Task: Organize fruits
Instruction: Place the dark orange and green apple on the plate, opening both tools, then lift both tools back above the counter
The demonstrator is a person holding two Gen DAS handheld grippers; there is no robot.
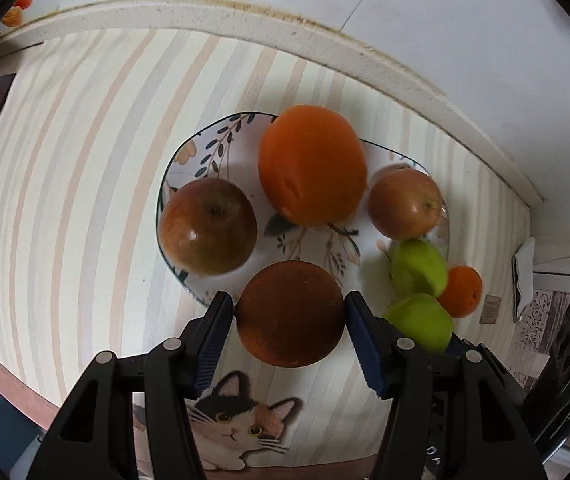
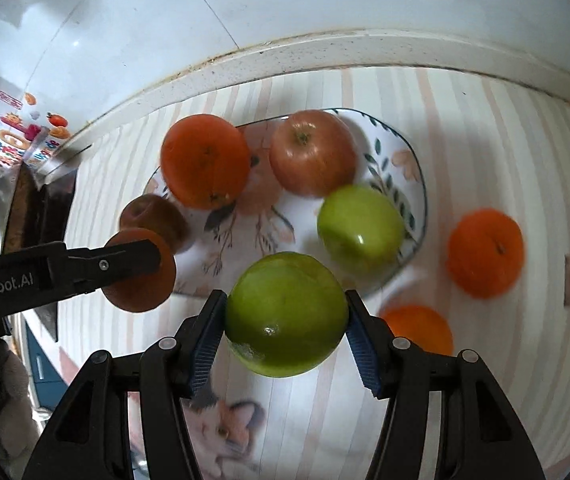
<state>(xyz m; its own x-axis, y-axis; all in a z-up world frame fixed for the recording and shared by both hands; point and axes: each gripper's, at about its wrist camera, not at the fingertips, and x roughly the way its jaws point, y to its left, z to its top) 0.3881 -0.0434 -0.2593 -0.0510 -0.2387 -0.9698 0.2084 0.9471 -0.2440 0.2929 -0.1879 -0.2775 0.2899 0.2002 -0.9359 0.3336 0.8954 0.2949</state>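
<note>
Left hand-held gripper [image 1: 289, 320] clenched on a dark orange [image 1: 291, 314] above the plate's near edge, right hand-held gripper [image 2: 285, 316] clamping a green apple [image 2: 286, 314], beyond them floral plate [image 1: 221, 140] holding apples and a big orange [image 1: 312, 165], striped tabletop [image 1: 65, 184] beneath.

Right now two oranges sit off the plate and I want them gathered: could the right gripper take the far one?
Probably not yet: the right gripper is shut on a green apple. The orange lies unobstructed beside the plate.
</note>
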